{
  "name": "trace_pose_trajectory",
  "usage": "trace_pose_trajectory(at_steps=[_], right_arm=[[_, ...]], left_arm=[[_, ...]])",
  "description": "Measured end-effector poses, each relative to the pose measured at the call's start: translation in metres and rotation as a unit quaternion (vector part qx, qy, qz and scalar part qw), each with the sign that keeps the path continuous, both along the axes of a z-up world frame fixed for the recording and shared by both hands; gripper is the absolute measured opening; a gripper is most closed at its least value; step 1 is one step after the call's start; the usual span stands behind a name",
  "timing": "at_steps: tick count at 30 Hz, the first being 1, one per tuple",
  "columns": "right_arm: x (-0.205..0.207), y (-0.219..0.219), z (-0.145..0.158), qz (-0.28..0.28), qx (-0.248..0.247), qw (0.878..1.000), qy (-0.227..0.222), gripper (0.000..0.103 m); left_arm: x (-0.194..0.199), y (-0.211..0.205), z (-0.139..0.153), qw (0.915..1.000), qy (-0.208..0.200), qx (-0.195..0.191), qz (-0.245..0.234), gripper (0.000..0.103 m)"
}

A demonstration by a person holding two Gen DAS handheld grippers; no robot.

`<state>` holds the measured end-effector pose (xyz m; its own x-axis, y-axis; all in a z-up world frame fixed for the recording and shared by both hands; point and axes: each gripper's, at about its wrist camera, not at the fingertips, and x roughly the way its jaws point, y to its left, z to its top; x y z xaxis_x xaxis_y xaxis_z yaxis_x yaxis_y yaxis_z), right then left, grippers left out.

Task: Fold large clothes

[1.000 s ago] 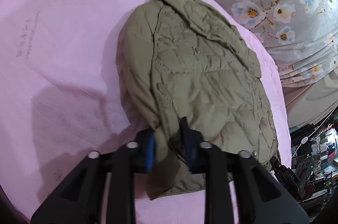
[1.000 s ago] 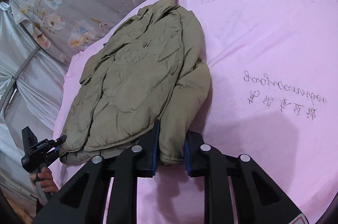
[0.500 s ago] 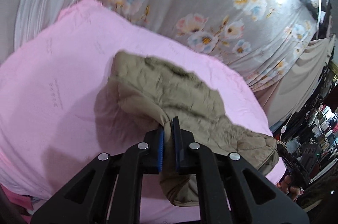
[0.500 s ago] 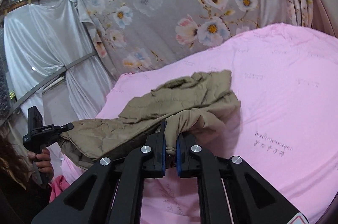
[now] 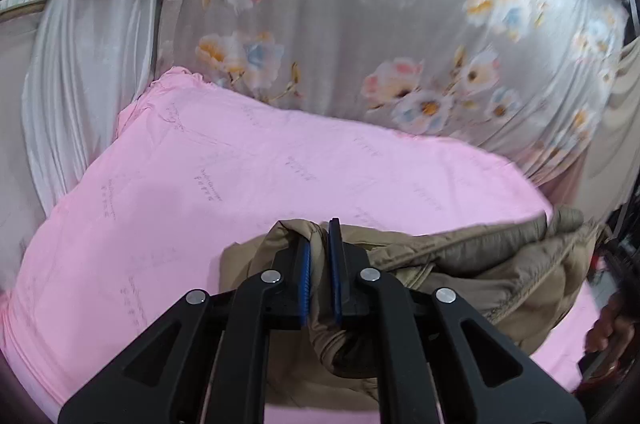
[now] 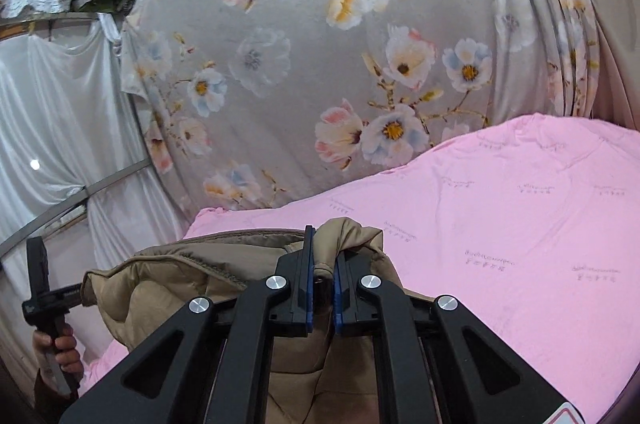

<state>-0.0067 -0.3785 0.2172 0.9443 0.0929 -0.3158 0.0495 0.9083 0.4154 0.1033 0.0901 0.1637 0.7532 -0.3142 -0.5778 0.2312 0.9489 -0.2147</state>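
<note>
- The left claw (image 5: 319,270) is clamped on a bunched fold of the olive quilted jacket (image 5: 480,264), low in the centre of the left wrist view; padding is seen squeezed between the blue pads.
- The right claw (image 6: 321,280) is likewise closed on a gathered edge of the jacket (image 6: 180,288), low in the centre of its own view.
- The jacket is held off the bed between the two claws. Its long axis is stretched across from one claw to the other: toward the right edge in the left view, toward the lower left in the right view.
- Part of the cloth is seen sagging beneath each claw; whether any of it touches the bed cannot be told.
- The pink bed cover (image 5: 240,184) lies beyond and below the jacket, filling the middle of both frames, bare where it shows.
- Neither hand is judged nearer; a matched forward carry is called for, so that the edge is laid down straight.
- A grey floral curtain (image 6: 320,64) hangs behind the bed.
</note>
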Motion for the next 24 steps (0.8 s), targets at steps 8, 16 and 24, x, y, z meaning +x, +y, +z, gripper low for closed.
trace_pose_trajectory(at_steps=[8,16,24], right_arm=[[0.113,-0.009,-0.076,-0.033,0.013,0.995,0.093,0.007],[0.162,-0.014,-0.149,-0.055,-0.001,0.982,0.179,0.007],[0.17,-0.018,-0.189,-0.047,0.02,0.975,0.215,0.009]], left_arm=[[0.105,-0.031,-0.101,0.9946,0.083,0.057,0.028,0.009],[0.136,-0.044,-0.165,0.9895,0.115,0.082,0.032,0.012],[0.141,-0.041,-0.189,0.9925,0.11,0.046,0.027,0.015]])
